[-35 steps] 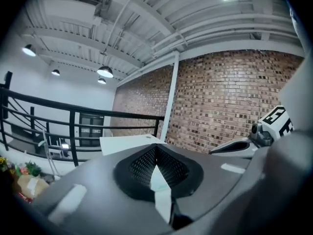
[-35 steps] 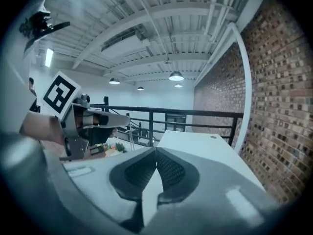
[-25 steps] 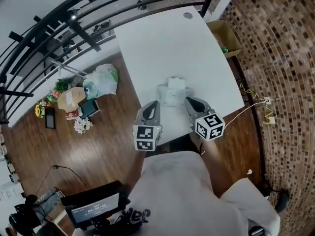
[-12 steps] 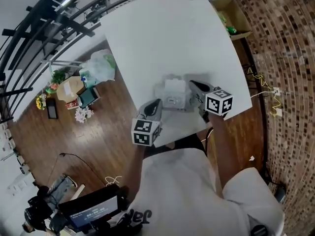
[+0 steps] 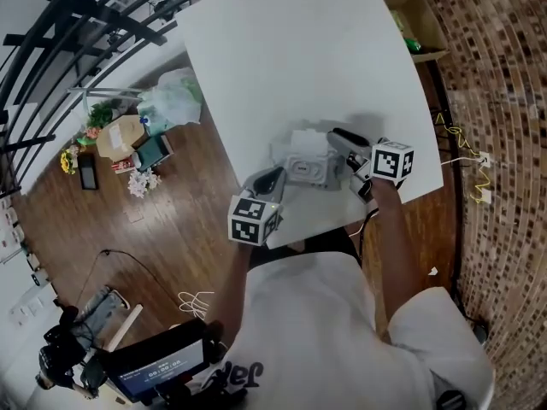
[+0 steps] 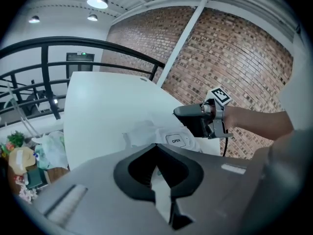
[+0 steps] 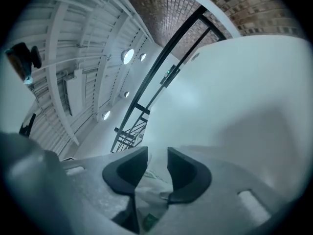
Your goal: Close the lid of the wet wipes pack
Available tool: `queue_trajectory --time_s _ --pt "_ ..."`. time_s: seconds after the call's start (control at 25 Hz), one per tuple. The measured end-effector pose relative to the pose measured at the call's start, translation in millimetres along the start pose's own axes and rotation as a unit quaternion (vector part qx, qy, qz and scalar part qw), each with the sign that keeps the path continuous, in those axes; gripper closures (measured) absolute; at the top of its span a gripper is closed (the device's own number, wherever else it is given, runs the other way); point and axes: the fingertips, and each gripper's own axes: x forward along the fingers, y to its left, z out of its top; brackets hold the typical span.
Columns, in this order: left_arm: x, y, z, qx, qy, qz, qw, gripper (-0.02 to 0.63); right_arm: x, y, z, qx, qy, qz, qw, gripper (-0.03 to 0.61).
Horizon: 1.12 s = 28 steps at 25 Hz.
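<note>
Bench (image 5: 282,49): white, bare except for the pack (image 5: 308,162). Pack lies close to the near edge, toward the near right corner, prob. so both hands reach it w/o stretching.

Left hand-held gripper (image 5: 275,174) is at the near edge, just beside the pack's left end, angled down at it. Jaws closed, tips meeting, nothing btwn them that I can see. My read: it's there as a blunt pusher or steadier, not to grab.

Right hand-held gripper (image 5: 338,135) is at the pack's right end. Can't tell from the head view if it touches. Its jaws have just been opening and stand a little apart. Crinkled pack film shows low in the gap, but the pads don't look to pinch it, so I call it open, holding nothing.

Lid (image 6: 176,140): flap w/ an "OPEN" label on top of the pack, facing the left one. White crumpled bit (image 6: 139,131) just beside it, maybe a wipe poking out. Can't tell if the flap is sealed; I judge closing not done yet. A stray wipe there could stop it seating.

Around:
- brick wall (image 5: 496,101) past the right edge
- railing (image 5: 77,15) past the left edge
- bags (image 5: 171,114) on the floor
- box (image 5: 419,24) off the far right corner
- cable (image 5: 461,156) off the right edge

None of it is on the bench, and nothing blocks either hand. Only crowding is the 2 tools over 1 small pack.
</note>
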Motion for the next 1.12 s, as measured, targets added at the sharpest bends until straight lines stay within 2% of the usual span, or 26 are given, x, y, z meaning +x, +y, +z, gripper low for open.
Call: queue_trajectory --time_s 0.24,0.4,0.68,0.8,0.92,1.12 --pt "4 5 -7 -0.004 0.013 -0.003 0.9999 0.598 9 0 -6 -0.013 0.046 0.002 0.999 0.478" --pt "5 7 -7 0.001 0.018 -0.004 0.9998 0.598 14 9 -6 -0.023 0.063 0.017 0.998 0.56" --pt "4 7 -9 0.014 0.011 0.007 0.9998 0.598 -1 39 1 -0.019 0.027 0.043 0.999 0.577" --pt "2 8 -9 0.009 0.006 0.007 0.9999 0.598 -8 59 2 -0.049 0.016 0.047 0.998 0.575" --pt "1 11 -9 -0.012 -0.007 0.0 0.9999 0.598 -14 73 -7 -0.085 0.017 0.046 0.995 0.564" --pt "2 9 -8 -0.031 -0.027 -0.018 0.999 0.598 -25 90 -29 -0.193 0.031 0.027 0.98 0.549"
